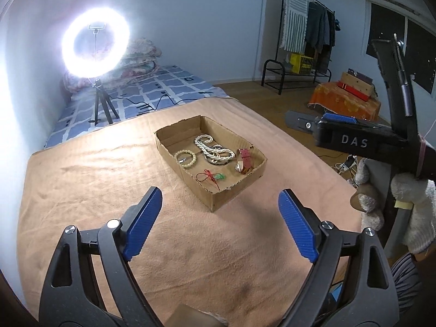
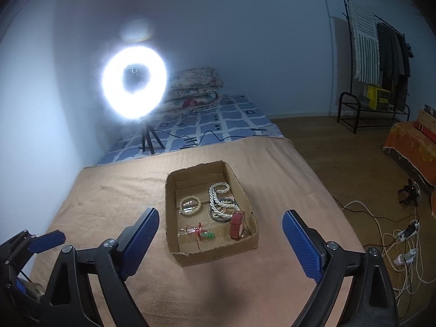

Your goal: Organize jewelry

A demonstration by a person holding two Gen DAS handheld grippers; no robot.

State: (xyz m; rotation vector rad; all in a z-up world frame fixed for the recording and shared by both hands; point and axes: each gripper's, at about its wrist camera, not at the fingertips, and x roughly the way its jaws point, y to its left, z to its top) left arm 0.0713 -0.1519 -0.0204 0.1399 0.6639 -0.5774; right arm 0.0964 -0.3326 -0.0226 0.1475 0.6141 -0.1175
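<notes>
An open cardboard box (image 1: 178, 129) (image 2: 215, 254) lies on a peach blanket (image 1: 95, 179) (image 2: 109, 190). In it lie a white pearl necklace (image 1: 211, 148) (image 2: 222, 200), a pale bead bracelet (image 1: 185, 158) (image 2: 190, 205), a red-strapped watch (image 1: 244, 160) (image 2: 236, 225) and a red string with a green pendant (image 1: 211, 177) (image 2: 201, 233). My left gripper (image 1: 220, 193) stands open just short of the box's near corner, nothing between its blue pads. My right gripper (image 2: 221, 212) is open too, hovering before the box, empty.
A bright ring light on a tripod (image 1: 95, 46) (image 2: 133, 81) stands behind the blanket beside folded quilts (image 2: 196, 87). Right of the bed are bare floor, cables (image 2: 403, 245), a clothes rack (image 1: 305, 27) and an orange-covered bench (image 1: 343, 100). A plush toy (image 1: 368, 199) sits at the blanket's right edge.
</notes>
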